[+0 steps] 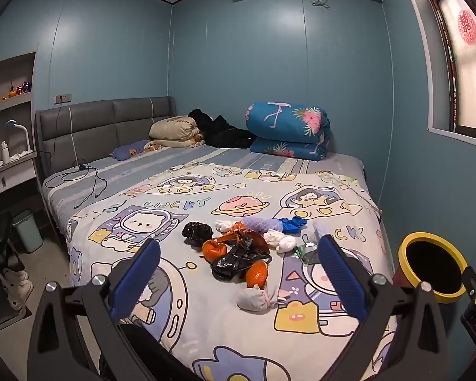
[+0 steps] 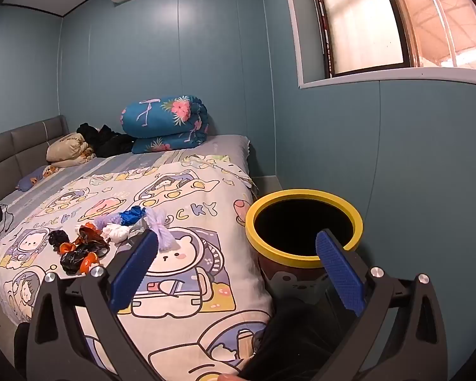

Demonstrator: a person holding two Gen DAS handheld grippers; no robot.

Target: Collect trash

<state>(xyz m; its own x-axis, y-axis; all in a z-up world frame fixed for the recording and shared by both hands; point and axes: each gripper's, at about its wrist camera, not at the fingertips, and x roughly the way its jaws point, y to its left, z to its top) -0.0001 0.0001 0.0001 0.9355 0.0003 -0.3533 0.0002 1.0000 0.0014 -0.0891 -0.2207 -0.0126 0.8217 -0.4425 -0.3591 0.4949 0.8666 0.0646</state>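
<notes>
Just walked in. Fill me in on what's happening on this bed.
A person is holding two handheld grippers over a bed with a cartoon-print cover. A pile of trash lies on it: crumpled black bags, white wads, orange scraps and a blue piece. A yellow-rimmed bin stands beside the bed. The left gripper and the right gripper are both wide open and hold nothing, so no piece is being carried right now.

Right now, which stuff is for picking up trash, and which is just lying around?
For the job:
- pile of trash on the bedspread
- yellow-rimmed bin beside the bed
- left gripper and right gripper, both open

Just lying about:
- rolled blue quilt
- beige pillow
- black cable
</notes>
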